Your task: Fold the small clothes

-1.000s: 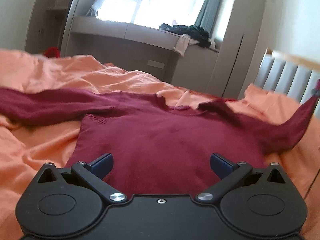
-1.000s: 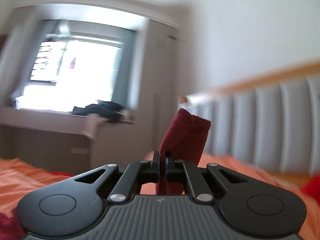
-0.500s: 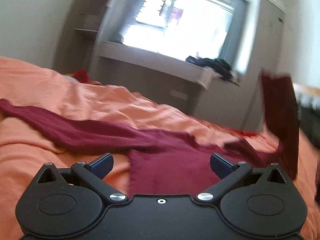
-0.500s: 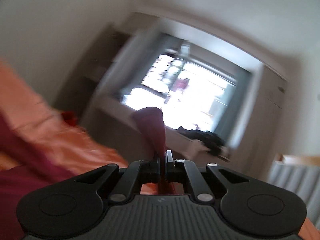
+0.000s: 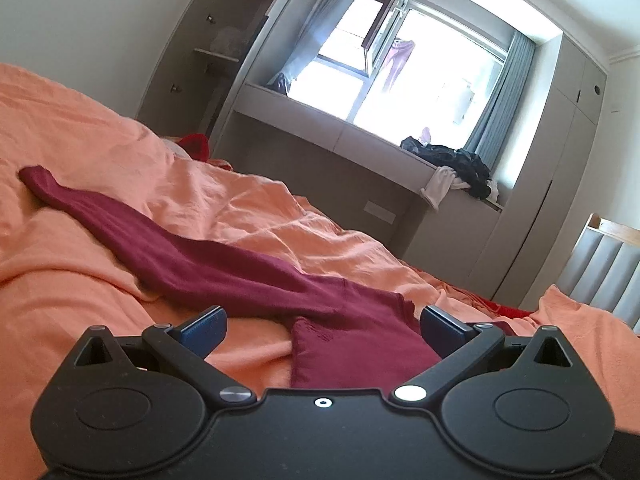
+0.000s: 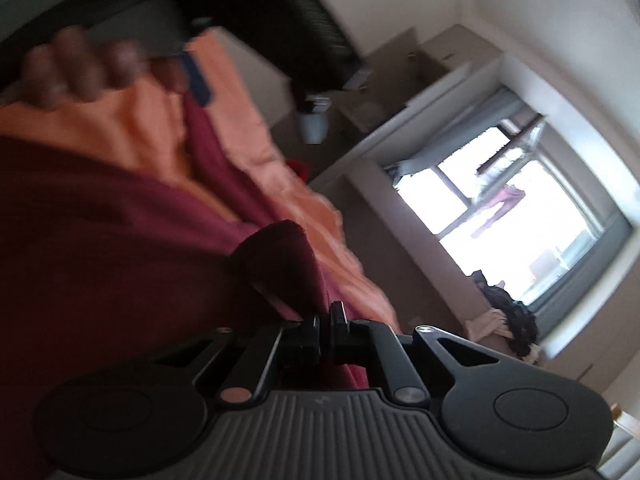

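Right wrist view: right tool (image 6: 326,322) clamps the maroon sweater's sleeve (image 6: 280,264); left tool (image 5: 322,322) gapes above the sweater.

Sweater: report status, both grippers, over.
Left gripper open, over sweater. Right gripper shut on sleeve, above sweater body. Other sleeve flat on bedsheet. Nothing in the way.
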`<state>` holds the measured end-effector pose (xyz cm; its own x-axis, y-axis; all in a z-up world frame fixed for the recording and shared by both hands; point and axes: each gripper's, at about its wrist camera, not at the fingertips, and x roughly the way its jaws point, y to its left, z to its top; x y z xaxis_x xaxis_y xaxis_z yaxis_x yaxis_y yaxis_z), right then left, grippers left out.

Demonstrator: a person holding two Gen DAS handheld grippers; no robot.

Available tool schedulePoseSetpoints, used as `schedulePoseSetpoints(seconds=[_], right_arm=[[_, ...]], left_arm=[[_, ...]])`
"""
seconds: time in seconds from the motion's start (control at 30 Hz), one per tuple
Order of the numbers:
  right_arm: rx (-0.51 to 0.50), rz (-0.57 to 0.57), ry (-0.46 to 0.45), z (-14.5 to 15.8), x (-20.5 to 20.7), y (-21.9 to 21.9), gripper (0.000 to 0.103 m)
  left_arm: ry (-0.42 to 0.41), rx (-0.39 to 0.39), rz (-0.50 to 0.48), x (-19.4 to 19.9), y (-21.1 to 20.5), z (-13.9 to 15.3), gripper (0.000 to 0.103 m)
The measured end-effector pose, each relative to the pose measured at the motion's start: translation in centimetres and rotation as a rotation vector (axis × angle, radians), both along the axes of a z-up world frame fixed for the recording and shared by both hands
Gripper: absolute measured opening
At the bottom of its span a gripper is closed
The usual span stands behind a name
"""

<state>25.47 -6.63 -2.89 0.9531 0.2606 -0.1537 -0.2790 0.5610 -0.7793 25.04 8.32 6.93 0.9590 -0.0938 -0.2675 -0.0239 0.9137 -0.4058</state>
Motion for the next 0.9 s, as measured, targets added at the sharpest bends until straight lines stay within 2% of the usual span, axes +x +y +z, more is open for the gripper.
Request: schedulePoseSetpoints(seconds=[0.1,0.17,0.2,0.23,0.27,0.33,0.43,0.53,0.63,0.8,0.9], right_arm=[[0.003,0.011,0.047,-0.9,-0.7,-1.1,0.009],[0.020,0.011,0.066,-0.1,-0.6,-1.8,0.025],[0.037,0.001,0.066,-0.2,-1.1,-2.3,0.042],[0.055,-0.011,0.060,0.0,-1.5,-2.6,0.055],[0.076,-0.022,0.061,0.3,-1.8,-3.1,0.059],[0.119,-0.037,0.079,1.0,-2.6,-4.4,0.075],[0.178,-0.066,0.108,1.9,-3.2,-6.6,0.090],[0.233,-0.119,0.126,2.6,-3.5,-9.2,0.095],[0.308,-0.184,0.129,3.2,-3.1,-12.5,0.101],[0.589,-0.271,0.184,3.9,-1.2,-19.3,0.103],[0.728,-0.312,0.200,3.7,0.6,-23.0,0.103]], left_arm=[[0.010,-0.011,-0.021,0.5,-0.4,-0.3,0.103],[0.019,-0.009,-0.034,0.8,-0.8,-0.4,0.103],[0.022,-0.001,-0.037,0.9,-1.1,-0.6,0.103],[0.028,0.015,-0.037,1.1,-1.6,-0.7,0.103],[0.033,0.031,-0.038,1.2,-1.9,-0.8,0.103],[0.040,0.068,-0.055,1.2,-2.7,-1.1,0.103],[0.055,0.100,-0.090,1.1,-3.8,-1.6,0.103],[0.058,0.116,-0.139,0.8,-4.9,-2.1,0.103],[0.056,0.172,-0.173,0.5,-6.2,-2.4,0.103],[0.087,0.278,-0.182,0.8,-7.8,-3.6,0.103],[0.165,0.367,-0.112,1.7,-8.3,-4.6,0.103]])
